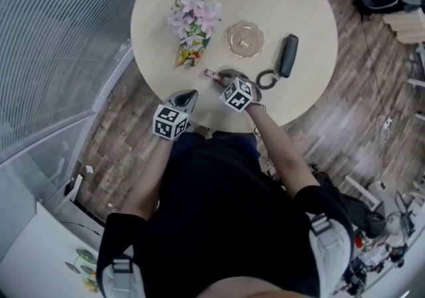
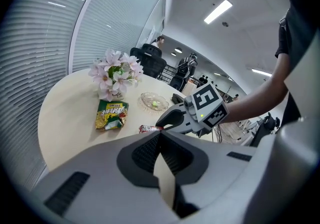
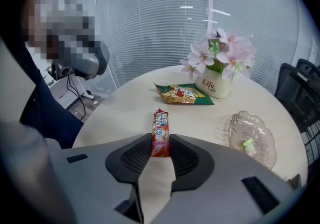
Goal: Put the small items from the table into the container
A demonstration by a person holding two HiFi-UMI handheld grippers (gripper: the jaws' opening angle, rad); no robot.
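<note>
A red snack stick lies flat on the round table, and its near end sits between the jaws of my right gripper, whose pads touch both its sides. From above, that gripper is at the table's near edge over the stick. The glass dish stands to the right with a small green piece in it. A green snack bag lies further back. My left gripper hangs shut and empty just off the table's edge.
A pot of pink flowers stands behind the green bag. A dark phone handset with a coiled cord lies right of the dish. A window wall with blinds runs along the table's left side.
</note>
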